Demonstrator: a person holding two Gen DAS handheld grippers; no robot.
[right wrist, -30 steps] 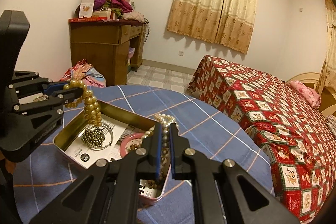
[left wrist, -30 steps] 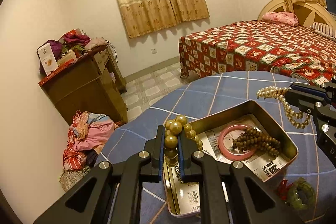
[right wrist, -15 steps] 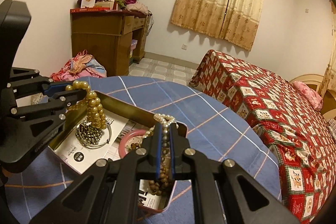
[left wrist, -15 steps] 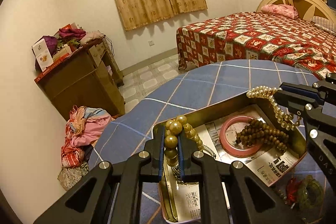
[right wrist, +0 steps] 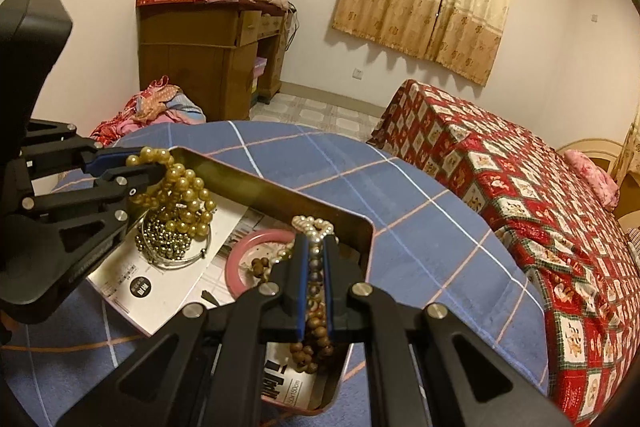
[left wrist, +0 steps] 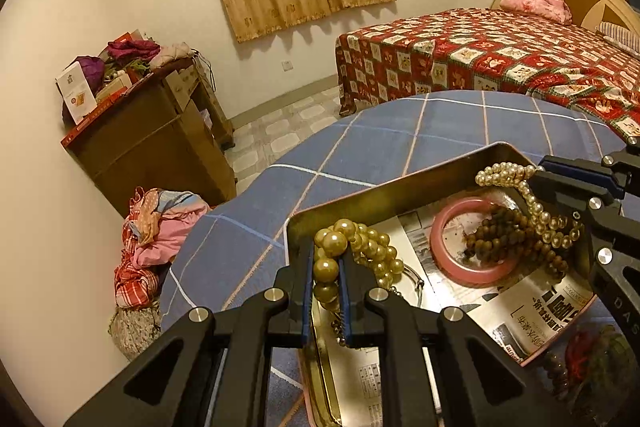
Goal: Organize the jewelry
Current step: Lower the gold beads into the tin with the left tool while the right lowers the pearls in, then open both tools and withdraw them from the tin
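Two grippers hang over the open metal tin point(left wrist: 400, 179) on the blue checked tablecloth point(left wrist: 384, 143), each clamped on a string of beads. The left gripper point(left wrist: 326, 269) pinches the gold bead necklace point(left wrist: 352, 247) between its blue pads, the big beads bulging above the fingertips and the rest spilling down into the near-left corner of the tin, onto a coil of small dark beads point(right wrist: 168, 239) ringed by a thin silver bangle point(right wrist: 200, 255). The right gripper point(right wrist: 315, 267) is nipped tight on the white pearl necklace point(left wrist: 532, 207), whose loop droops over the brown wooden bead strand point(left wrist: 508, 235) and the pink bangle point(left wrist: 468, 243) lying on the newspaper lining point(left wrist: 532, 303). Outside the tin, by its near right corner, sits a dim clump of red and green jewelry point(left wrist: 592, 351).

Compared with a second ago, both grippers have sunk toward the tin: the gold strand now touches the pile below it, and the pearls reach down onto the wooden beads. The grip of each is unchanged.
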